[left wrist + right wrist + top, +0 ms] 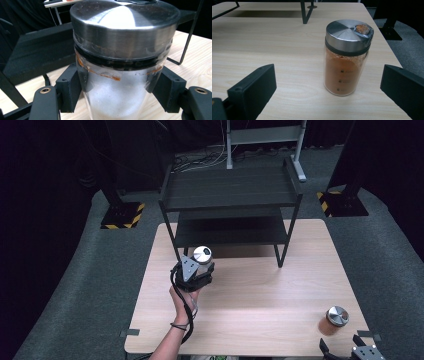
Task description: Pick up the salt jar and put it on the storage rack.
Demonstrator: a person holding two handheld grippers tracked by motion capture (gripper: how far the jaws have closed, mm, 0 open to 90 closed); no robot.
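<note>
My left gripper (pixel 199 266) is shut on a glass jar of white powder (pixel 202 256) with a steel lid, held just in front of the black shelf rack (pixel 230 195). In the left gripper view both black pads (pixel 70 90) press on the sides of the jar of white powder (pixel 120 82), which stands upright. A second jar of orange powder (pixel 334 320) with a steel lid stands on the table at the near right. My right gripper (pixel 350 353) is open just before it; the orange jar (pixel 345 62) stands a little beyond its wide-apart jaws.
The wooden table (pixel 260 295) carries the two-tier black rack at its far side, with both shelves bare. Black stand bases with yellow-black stripes (pixel 122 215) sit on the grey floor at the back left and back right.
</note>
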